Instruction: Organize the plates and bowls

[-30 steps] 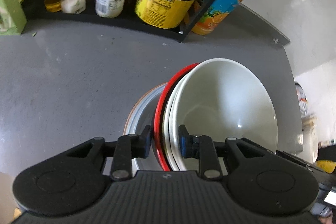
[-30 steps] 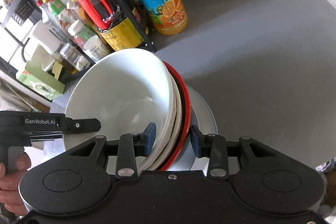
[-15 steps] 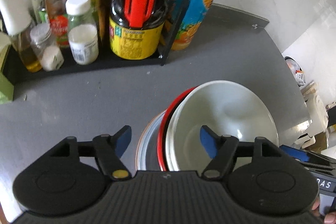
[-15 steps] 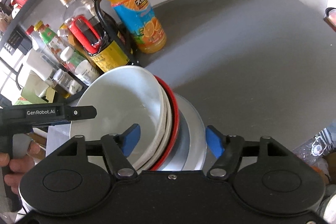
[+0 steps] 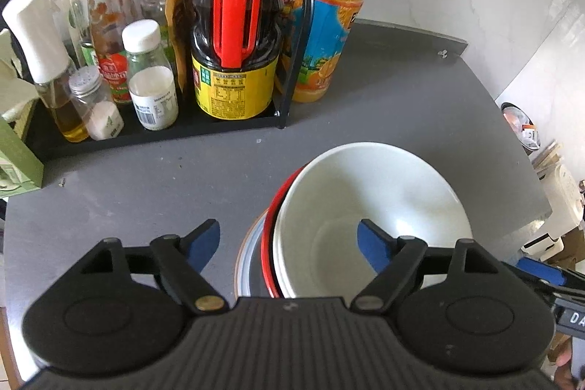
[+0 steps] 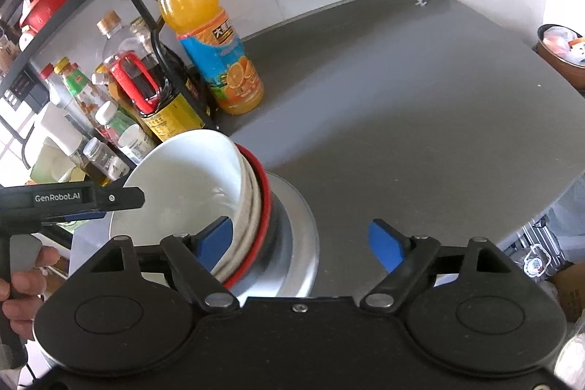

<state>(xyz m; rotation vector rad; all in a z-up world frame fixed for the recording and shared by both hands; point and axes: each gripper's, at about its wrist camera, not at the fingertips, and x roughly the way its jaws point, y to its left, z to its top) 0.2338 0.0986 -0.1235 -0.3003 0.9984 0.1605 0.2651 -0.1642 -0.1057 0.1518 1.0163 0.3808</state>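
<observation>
A stack of dishes stands on the grey counter: a white bowl (image 5: 373,203) on top, nested in another white bowl, a red-rimmed bowl (image 5: 268,243) and a grey plate (image 5: 245,265) at the bottom. My left gripper (image 5: 289,243) is open above the stack's near rim, holding nothing. In the right wrist view the same white bowl (image 6: 182,185), red-rimmed bowl (image 6: 265,196) and grey plate (image 6: 299,225) sit low on the left. My right gripper (image 6: 301,240) is open over the plate's edge, its fingers apart from the dishes.
A black rack (image 5: 292,35) with sauce bottles, jars and a soy sauce jug (image 5: 234,61) stands behind the stack. An orange juice bottle (image 6: 208,39) is beside it. Bare counter (image 6: 420,105) stretches right. A hand (image 6: 22,287) holds the left gripper's handle.
Both grippers let go of the stack's rims, opened wide and pulled back and up. The stack stays on the counter.
</observation>
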